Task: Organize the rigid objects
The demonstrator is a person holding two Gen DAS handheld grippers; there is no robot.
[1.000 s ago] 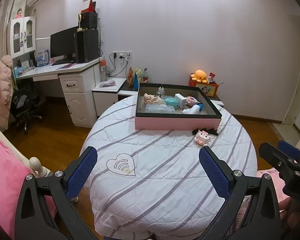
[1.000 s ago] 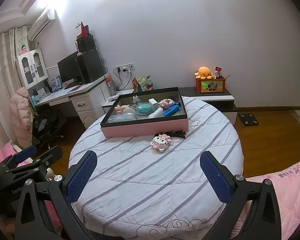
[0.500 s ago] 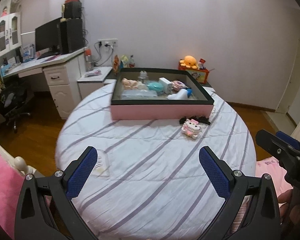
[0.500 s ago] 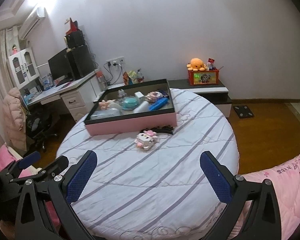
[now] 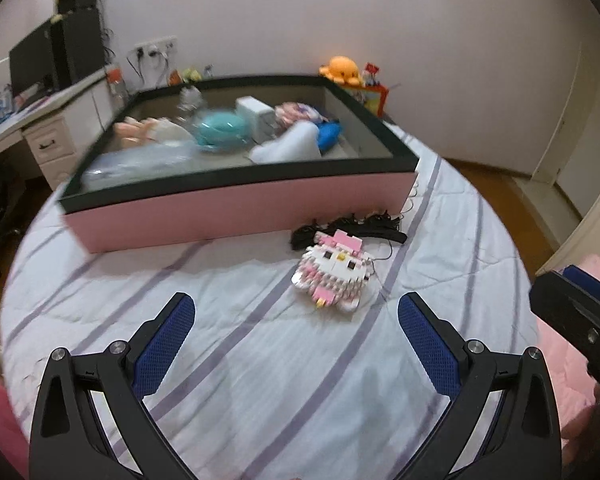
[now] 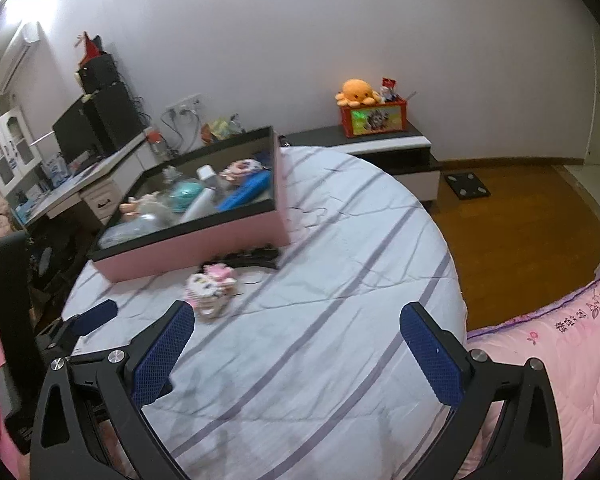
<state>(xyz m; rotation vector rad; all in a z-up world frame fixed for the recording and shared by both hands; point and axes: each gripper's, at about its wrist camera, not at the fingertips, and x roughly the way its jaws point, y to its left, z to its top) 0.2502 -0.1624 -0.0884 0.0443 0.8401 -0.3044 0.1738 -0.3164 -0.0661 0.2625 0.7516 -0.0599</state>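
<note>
Bedroom w/ white wall; round bed point(image 5: 260, 380) in striped cover carries everything. Pink box point(image 5: 240, 208) sits toward far edge, already full of items. Black hair accessory point(image 5: 352, 228) lies just in front of box's right end, touching block-built cat figure point(image 5: 334, 276) nearer mid-bed. Left gripper point(image 5: 296, 340) and right gripper point(image 6: 296, 340) both spread wide, empty. Figure prob light, stiff but brittle: bricks may pop apart, so pinch across its flat sides gently.

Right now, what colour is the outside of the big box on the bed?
Pink, with a black rim, on the box. The left wrist view shows it best.
</note>
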